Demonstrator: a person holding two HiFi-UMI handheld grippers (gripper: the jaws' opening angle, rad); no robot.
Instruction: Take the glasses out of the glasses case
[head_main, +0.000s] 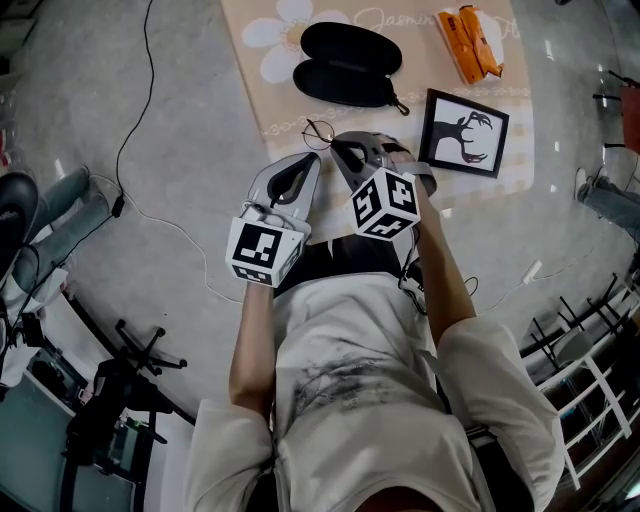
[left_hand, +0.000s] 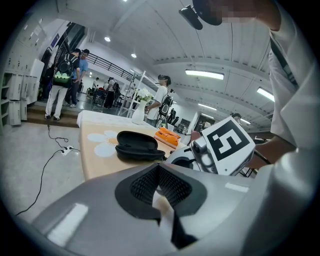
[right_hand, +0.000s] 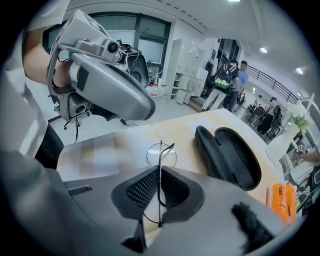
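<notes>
Already the glasses (right_hand: 161, 156) are out of the glasses case (head_main: 349, 62). My right tool (right_hand: 159, 186) is pinched tight on the thin wire frame, which runs edge-on between the two pads, with one round lens standing just past the tips. The case lies open and looks empty on the flower-printed cloth (head_main: 250, 90) over the worktop, beyond the glasses and apart from them. My left tool (left_hand: 158, 169) has its jaws together with nothing between them. It sits just beside the right one, close to my body, and has no part in the hold.

So I judge the lifting-out step done, and what is in hand now is the carry, with the glasses near the front edge of the cloth. From the head view I cannot tell whether they touch the cloth or hang a little above it.

The next move, as I see it, is to set them down on a bare patch of cloth on my side of the case, left of the framed picture (head_main: 463, 132), and only then ease the right tool open. That calls for a light touch. The frame is thin wire held at one narrow part, so it may swing or twist in the pads, and a hard squeeze could bend it. I would lower it slowly until it rests on the cloth before letting go.
</notes>
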